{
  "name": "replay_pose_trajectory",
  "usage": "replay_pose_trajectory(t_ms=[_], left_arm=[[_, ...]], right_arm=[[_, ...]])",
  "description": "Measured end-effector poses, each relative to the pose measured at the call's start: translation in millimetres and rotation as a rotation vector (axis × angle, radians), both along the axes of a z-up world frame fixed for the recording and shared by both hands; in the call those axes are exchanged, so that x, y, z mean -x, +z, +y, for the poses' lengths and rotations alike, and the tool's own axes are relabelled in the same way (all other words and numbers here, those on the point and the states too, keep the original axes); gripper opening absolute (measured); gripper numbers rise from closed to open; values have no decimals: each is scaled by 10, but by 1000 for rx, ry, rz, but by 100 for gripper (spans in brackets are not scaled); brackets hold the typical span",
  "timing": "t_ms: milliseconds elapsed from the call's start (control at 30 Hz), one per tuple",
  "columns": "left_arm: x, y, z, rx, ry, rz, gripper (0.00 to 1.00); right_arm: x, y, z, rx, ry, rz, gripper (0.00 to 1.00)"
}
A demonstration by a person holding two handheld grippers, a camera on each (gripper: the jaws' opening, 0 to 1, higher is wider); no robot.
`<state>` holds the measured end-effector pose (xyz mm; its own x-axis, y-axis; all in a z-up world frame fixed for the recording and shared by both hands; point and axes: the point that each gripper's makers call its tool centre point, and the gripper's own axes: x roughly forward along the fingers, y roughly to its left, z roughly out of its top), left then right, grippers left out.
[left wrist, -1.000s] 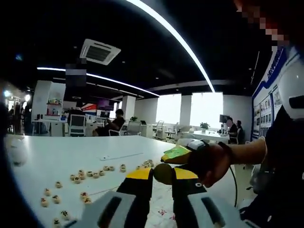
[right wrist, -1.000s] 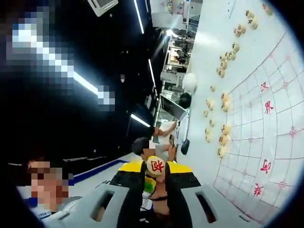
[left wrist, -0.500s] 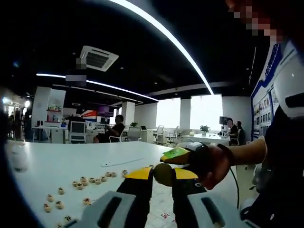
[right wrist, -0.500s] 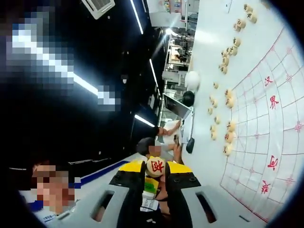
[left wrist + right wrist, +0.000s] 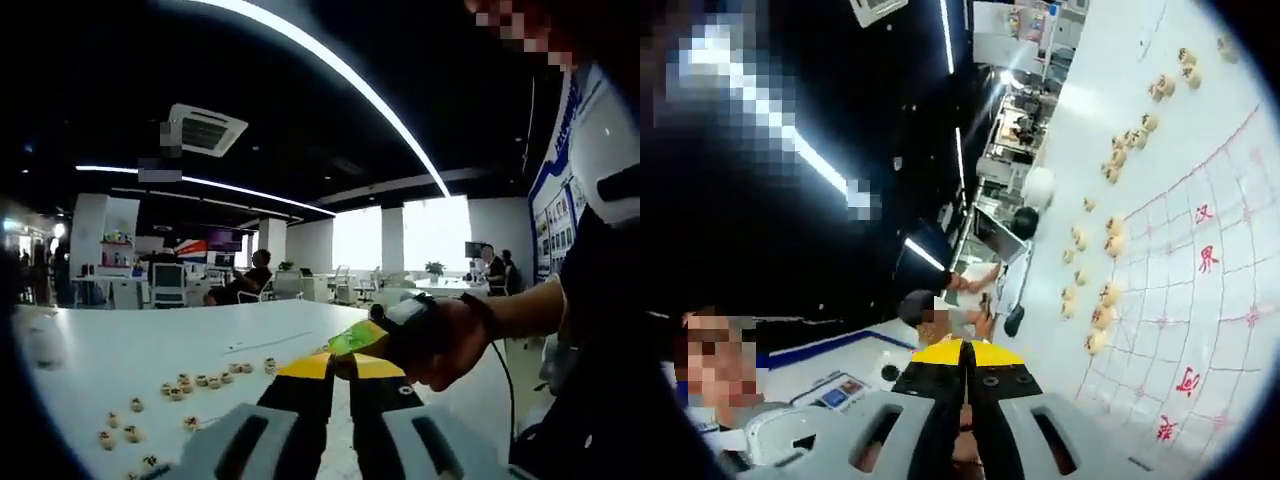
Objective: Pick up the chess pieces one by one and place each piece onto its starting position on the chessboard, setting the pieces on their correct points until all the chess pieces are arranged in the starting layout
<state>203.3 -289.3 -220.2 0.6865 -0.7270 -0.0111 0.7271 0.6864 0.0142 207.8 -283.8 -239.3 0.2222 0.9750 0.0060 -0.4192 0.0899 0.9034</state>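
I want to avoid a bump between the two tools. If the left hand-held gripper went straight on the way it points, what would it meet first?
Most likely the person's hand holding the right hand-held gripper, whose yellow-green tip sits just beyond the left hand-held gripper. Depth is unclear, so they may already be nearly touching.

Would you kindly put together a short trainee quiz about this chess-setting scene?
1. True or false: the right gripper has its jaws wide open.
2. The characters printed on the chessboard are: A red, B blue, C green.
3. In the left gripper view, what holds the right gripper?
Key: 1 false, the jaws are shut; 2 A; 3 a hand.
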Motion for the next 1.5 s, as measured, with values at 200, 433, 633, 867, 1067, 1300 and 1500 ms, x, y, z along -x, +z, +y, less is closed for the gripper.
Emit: replay_pose_trajectory(t_ms=[200,433,633,867,1067,1300,1500], left_arm=[[-96,-381,480,-10,185,33,4],[214,-795,752,24,250,102,6],[450,-766,1069,26,252,125,9],[805,-846,1112,-83,188,145,9],[1134,-822,1009,-252,104,190,14],[1397,-832,838,-347,43,279,22],[1503,-1026,723,-395,47,424,30]], right_arm=[[-15,-208,-143,169,-18,-181,3],[194,-357,-325,332,-17,-444,3],[494,-425,-363,373,16,-552,3],[667,-382,-512,368,-19,-611,3],[824,-305,-628,400,-18,-692,5],[1031,-326,-760,454,11,-762,11],[1155,-352,-792,460,27,-802,17]])
